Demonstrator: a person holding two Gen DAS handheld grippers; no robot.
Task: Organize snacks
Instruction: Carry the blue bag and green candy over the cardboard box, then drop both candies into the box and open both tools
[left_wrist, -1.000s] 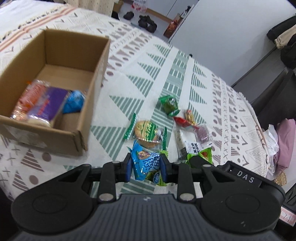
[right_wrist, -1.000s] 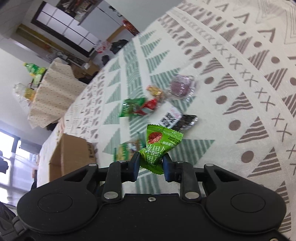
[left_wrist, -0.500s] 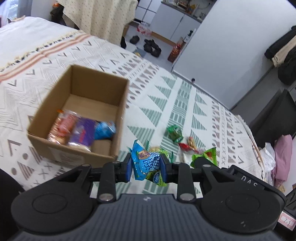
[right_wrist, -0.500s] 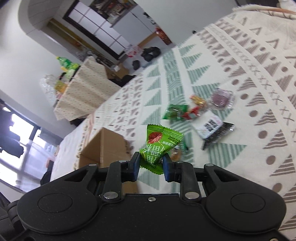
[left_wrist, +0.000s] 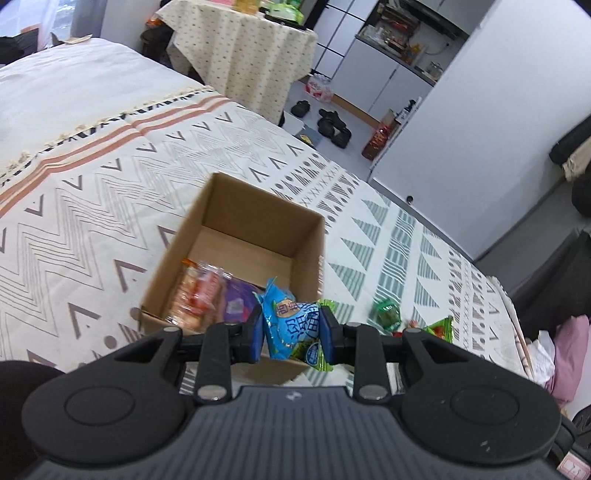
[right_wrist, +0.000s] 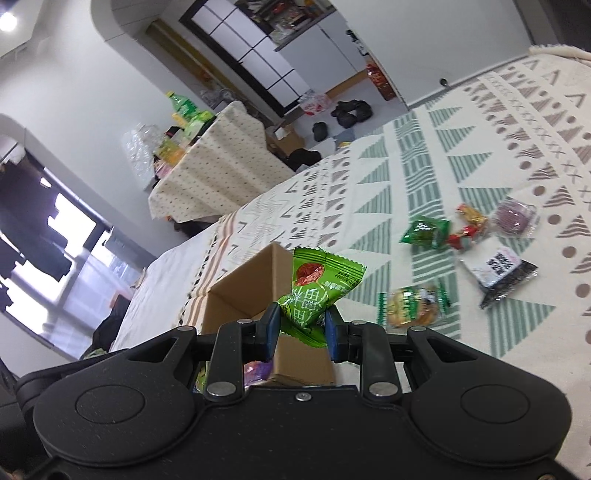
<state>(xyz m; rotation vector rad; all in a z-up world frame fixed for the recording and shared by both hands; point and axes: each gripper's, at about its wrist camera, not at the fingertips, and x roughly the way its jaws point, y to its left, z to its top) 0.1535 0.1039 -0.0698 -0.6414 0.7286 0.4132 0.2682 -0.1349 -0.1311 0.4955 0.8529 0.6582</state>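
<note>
We are carrying 2 snacks toward the open brown cardboard box (left_wrist: 255, 236) at once. Our left gripper (left_wrist: 291, 334) is clamped narrow on a crinkly blue foil snack packet (left_wrist: 290, 321), which is hanging just above the box's near right corner. Our right gripper (right_wrist: 302, 326) is pinching a bright green foil snack packet with a red picture (right_wrist: 319, 286) by its lower end, beside the box's outer wall (right_wrist: 240, 291).

Inside the box an orange-and-clear wrapped biscuit pack (left_wrist: 195, 295) and a purple wrapped snack (left_wrist: 236, 301) are already lying against the near wall, so we are aiming for the bare cardboard floor farther in. To do this well, we are bringing each packet fully over the rim before opening, lowering it close to the floor, and releasing 1 hand at a time so the grippers are not crowding each other.

The green packet is probably gripped only by its sealed edge, though the fingers are hiding the contact, so we are keeping that wrist steady.

On the patterned white-and-green bedspread (right_wrist: 480, 122), a dark green candy pouch (right_wrist: 424, 232), a black-and-white sachet (right_wrist: 498, 271) and a clear-wrapped round pastry (right_wrist: 412, 306) are waiting.
</note>
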